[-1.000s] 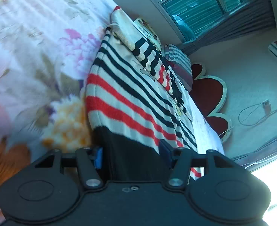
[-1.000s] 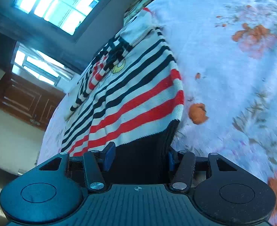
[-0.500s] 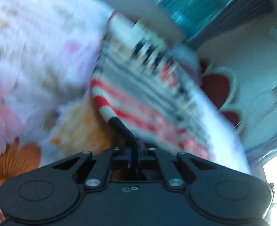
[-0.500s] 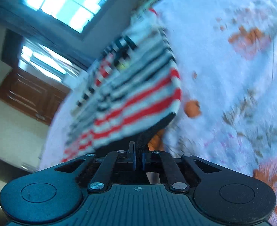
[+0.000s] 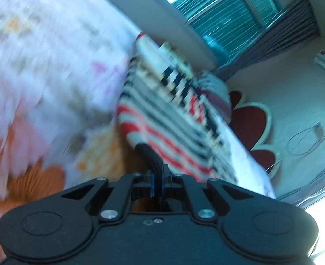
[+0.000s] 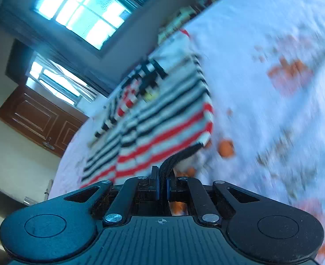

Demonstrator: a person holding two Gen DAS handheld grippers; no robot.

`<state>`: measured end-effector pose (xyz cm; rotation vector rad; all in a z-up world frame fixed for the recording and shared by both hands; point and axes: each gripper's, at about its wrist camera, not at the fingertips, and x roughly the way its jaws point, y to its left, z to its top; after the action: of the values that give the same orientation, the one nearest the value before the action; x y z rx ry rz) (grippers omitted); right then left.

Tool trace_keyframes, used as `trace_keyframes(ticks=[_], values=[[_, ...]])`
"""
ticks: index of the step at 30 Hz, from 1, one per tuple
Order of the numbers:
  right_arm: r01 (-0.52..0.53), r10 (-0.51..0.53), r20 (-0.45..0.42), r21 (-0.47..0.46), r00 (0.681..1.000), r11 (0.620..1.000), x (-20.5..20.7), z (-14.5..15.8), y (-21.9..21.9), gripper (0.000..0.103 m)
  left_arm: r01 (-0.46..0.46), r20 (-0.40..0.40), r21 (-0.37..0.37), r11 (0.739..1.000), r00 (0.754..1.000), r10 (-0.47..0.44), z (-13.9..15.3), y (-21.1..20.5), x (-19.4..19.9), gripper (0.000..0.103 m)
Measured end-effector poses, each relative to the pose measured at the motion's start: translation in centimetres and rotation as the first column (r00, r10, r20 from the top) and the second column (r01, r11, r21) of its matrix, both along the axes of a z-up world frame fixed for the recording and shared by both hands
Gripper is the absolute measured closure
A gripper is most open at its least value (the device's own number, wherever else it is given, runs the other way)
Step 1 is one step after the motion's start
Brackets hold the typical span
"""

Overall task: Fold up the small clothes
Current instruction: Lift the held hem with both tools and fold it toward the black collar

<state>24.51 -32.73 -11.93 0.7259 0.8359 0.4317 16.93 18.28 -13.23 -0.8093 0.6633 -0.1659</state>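
Both claws have just snapped together: my left claw (image 5: 157, 182) and right claw (image 6: 162, 186) each pinch a corner of the black hem (image 6: 180, 154) of the striped sweater (image 5: 173, 119), raised off the bed (image 6: 273, 44) ahead. Fold can begin.

A floral bedspread (image 5: 52, 70) spreads ahead of the fingers; window (image 6: 83, 11) and brown door (image 6: 36, 119) stand beyond, left.

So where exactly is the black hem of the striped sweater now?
In both wrist views the black hem of the striped sweater is lifted off the floral bedsheet, pinched by the left gripper and right gripper.
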Motion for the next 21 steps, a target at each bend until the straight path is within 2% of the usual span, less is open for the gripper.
trace_keyframes(ticks=[5,9,12,17,21], values=[[0.015,-0.015,0.1,-0.005,0.995,1.0,3.6,3.9,1.0,0.098,-0.022,0.061,-0.022,1.0,0.998,0.023,3.1,1.1,3.6,0.099],[0.039,-0.037,0.135,-0.012,0.99,0.999,9.3,6.5,1.7,0.098,-0.013,0.087,0.029,0.999,0.996,0.01,6.2,1.1,9.0,0.099],[0.05,-0.049,0.148,-0.002,0.988,0.999,14.6,7.5,2.0,0.098,-0.008,0.092,0.063,0.998,0.996,0.002,7.8,0.5,14.6,0.099],[0.049,-0.051,0.131,0.02,0.99,0.999,24.1,6.5,2.5,0.098,-0.005,0.078,0.11,0.994,0.997,-0.004,8.1,0.1,24.4,0.099],[0.041,-0.045,0.08,0.051,0.996,0.998,31.8,3.4,2.6,0.098,0.016,0.035,0.138,0.99,0.999,-0.021,5.6,-0.4,31.1,0.099]])
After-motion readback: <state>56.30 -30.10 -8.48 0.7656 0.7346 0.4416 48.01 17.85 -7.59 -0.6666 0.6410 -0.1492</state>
